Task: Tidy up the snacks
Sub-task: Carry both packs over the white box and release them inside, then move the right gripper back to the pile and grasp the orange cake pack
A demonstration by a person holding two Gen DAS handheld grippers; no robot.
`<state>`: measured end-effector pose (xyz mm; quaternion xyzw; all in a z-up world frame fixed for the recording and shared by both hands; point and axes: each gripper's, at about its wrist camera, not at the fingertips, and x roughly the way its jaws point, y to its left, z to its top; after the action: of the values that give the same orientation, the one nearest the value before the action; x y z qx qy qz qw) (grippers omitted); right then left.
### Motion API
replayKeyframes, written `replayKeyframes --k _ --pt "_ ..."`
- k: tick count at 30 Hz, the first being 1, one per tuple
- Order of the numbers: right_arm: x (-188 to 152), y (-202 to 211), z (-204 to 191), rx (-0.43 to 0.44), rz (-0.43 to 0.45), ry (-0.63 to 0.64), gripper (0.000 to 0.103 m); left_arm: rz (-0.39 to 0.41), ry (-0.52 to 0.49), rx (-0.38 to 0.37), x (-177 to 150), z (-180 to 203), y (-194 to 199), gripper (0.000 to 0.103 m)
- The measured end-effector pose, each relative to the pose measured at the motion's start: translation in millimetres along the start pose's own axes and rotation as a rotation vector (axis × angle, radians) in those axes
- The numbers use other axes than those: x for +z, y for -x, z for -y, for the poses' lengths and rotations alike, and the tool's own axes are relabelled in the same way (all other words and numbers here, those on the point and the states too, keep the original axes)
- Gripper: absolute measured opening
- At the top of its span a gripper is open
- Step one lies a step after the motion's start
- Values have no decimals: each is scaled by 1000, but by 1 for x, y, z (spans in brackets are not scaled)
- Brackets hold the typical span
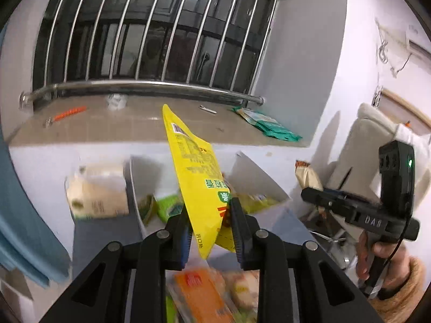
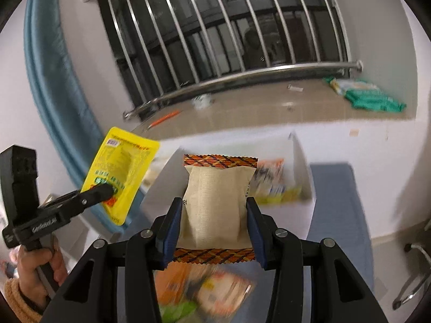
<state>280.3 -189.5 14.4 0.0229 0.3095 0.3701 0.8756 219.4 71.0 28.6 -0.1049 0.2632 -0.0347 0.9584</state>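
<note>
1. Left wrist view: the left gripper (image 1: 210,215) pinches a bright yellow snack packet (image 1: 194,172) between its two fingers, near the packet's lower end. The packet stands nearly on edge and leans up and away toward the windowsill (image 1: 134,126). Its back faces us, with small print, a barcode patch near the top corner and a green round mark close to the pads.
2. From the right wrist view the same yellow packet (image 2: 118,172) shows flat-on: glossy, with a sealed flat border all round, held up in the air in front of the blue curtain (image 2: 54,102).
3. Right wrist view: the right gripper (image 2: 214,223) is clamped on a beige snack pack (image 2: 218,207), one pad on each side edge. The pack is puffy, has a ribbed seam down its middle, and carries orange-and-brown plaid crimped strips at top and bottom.
4. In the left wrist view only the top of the beige pack (image 1: 307,177) peeks past the right gripper (image 1: 317,196), which a hand (image 1: 377,255) in a fuzzy tan sleeve holds by the handle.
5. Below both packets sits a white open box (image 1: 258,177) holding green and yellow snacks, blurred. More orange and green packs lie nearer, under the grippers, also blurred.
6. On the windowsill lie green packets (image 2: 369,94) at the right end and an orange pen (image 2: 164,118) toward the left.
</note>
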Motion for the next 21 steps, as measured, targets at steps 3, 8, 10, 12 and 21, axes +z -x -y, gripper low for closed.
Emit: replayKeyframes --k 3,8,10,12,21 --pt "23 -25 14 -13 -13 -17 50 -44 1 -8 14 -4 -30 29" --pt "48 -60 33 -58 -58 -47 52 -98 -24 23 23 -5 -64 30" --pt "56 -71 39 -67 -66 -41 64 -117 -16 67 26 -7 -75 48" --pt "60 -79 44 -80 -93 -52 103 -126 8 118 26 -11 -78 102" --pt "45 -73 52 -124 -79 -72 103 -147 -25 102 18 -9 -79 103"
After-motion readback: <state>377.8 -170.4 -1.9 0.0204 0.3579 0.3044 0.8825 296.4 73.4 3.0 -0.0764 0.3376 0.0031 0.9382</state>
